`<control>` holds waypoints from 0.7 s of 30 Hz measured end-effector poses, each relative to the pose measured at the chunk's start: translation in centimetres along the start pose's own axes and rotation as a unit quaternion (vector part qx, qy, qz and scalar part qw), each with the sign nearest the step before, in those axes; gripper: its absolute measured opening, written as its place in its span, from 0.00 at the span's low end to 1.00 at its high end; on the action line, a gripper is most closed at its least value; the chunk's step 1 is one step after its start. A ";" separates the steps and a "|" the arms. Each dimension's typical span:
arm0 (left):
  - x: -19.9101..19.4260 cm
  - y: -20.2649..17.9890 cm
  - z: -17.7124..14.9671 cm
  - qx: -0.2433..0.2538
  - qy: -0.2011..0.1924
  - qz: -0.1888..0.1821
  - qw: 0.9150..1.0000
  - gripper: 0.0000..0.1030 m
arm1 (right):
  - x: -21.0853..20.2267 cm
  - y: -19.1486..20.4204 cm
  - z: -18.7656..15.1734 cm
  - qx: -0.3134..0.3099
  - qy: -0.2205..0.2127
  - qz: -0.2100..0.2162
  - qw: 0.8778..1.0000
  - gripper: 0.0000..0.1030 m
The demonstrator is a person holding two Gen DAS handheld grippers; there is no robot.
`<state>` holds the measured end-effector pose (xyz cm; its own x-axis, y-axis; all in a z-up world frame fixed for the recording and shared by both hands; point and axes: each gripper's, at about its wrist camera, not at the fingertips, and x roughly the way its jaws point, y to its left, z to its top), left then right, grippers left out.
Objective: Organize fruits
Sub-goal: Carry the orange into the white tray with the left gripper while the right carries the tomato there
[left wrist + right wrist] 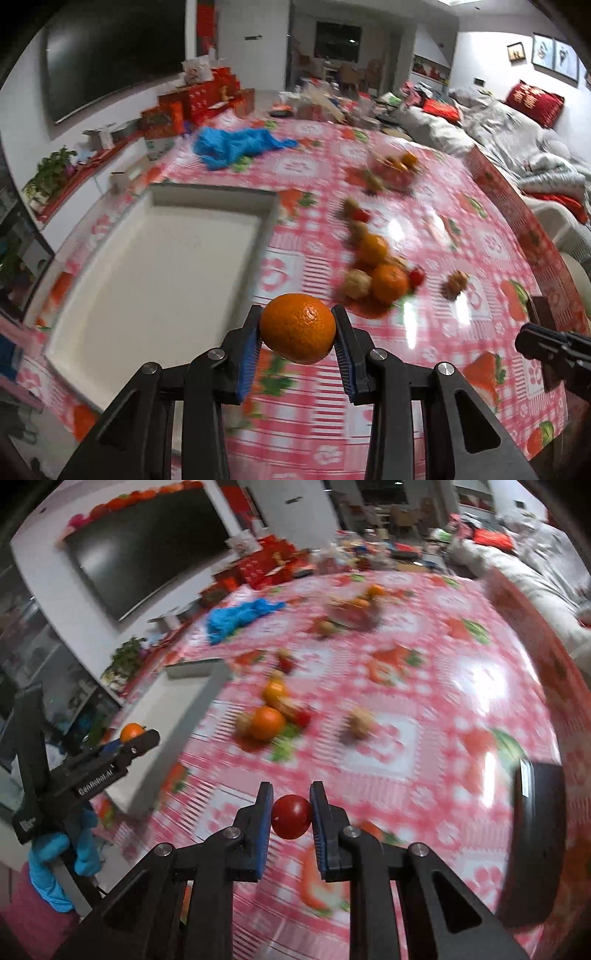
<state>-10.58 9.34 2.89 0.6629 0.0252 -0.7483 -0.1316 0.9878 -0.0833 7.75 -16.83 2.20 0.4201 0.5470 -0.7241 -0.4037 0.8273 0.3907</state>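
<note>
The left claw (297,330) grips an orange (297,327) above the surface (424,206) beside the white tray (159,273), while the right claw (291,814) pinches a cherry tomato (291,816) over the cloth, loose fruit (267,722) lying beyond.

text: "GenRobot.AI", white print | on: side of the left gripper (138,740), seen far left of the right claw | other: small white label on its handle end, blurred, unreadable | red cushion (533,99) lettering: unreadable
</note>
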 end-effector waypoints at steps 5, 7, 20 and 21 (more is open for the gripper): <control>-0.7 4.1 0.4 -0.022 -0.009 0.033 0.999 0.37 | 1.2 6.2 1.7 -0.043 0.009 0.039 0.998 0.22; -0.8 5.9 0.6 -0.033 -0.010 0.048 0.998 0.37 | 1.8 8.8 2.1 -0.060 0.014 0.051 0.997 0.22; 2.2 13.1 -0.3 -0.088 0.021 0.116 0.989 0.37 | 8.3 22.0 1.8 -0.113 0.081 0.097 0.986 0.21; 2.4 13.4 -0.4 -0.091 0.024 0.116 0.989 0.37 | 8.9 22.6 1.8 -0.117 0.086 0.096 0.985 0.22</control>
<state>-11.08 22.55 -0.31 0.5636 0.2357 -0.7917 -0.4098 0.9119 -0.0202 3.81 6.95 5.61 0.1812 0.6442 -0.7431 -0.6464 0.6475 0.4037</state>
